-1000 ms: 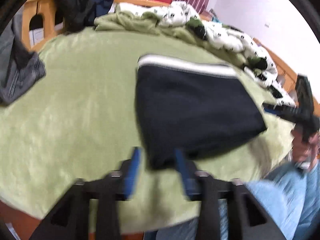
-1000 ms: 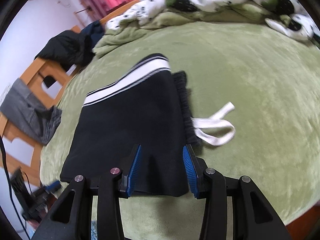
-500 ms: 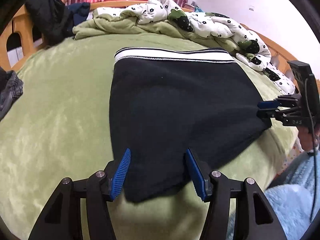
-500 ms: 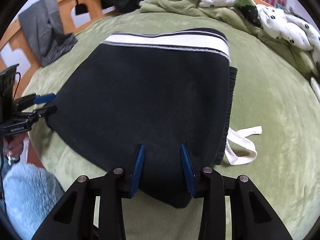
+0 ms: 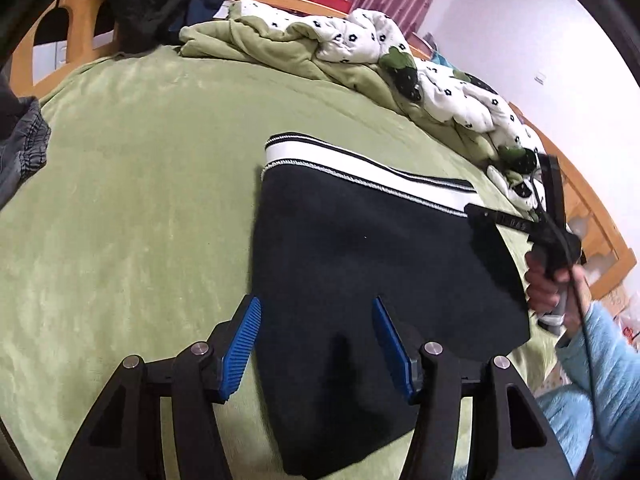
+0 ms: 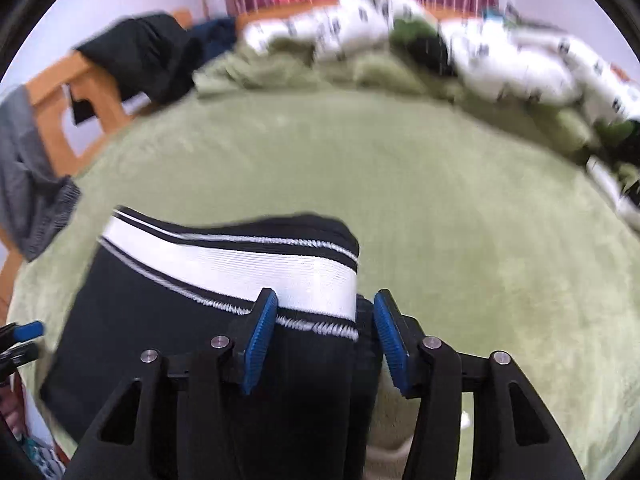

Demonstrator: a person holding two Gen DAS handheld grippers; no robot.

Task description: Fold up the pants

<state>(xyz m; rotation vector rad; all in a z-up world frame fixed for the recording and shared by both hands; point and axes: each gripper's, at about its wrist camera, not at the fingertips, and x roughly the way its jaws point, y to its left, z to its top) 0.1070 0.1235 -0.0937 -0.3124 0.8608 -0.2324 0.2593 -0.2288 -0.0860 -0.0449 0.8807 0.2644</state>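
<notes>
Now the folded black knit pants with a white waistband stripe (image 5: pixel 360 264) lie crosswise; right hand-held gripper (image 6: pixel 324 336) straddles the stripe's end, left hand-held gripper (image 5: pixel 316 344) the opposite end, both part-open, gripping nothing.

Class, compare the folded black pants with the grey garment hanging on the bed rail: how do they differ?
The black pants lie flat and folded on the green blanket; the grey garment hangs crumpled over the wooden rail. The pants have a white striped waistband; the grey garment looks plain. Both are clothing.
</notes>
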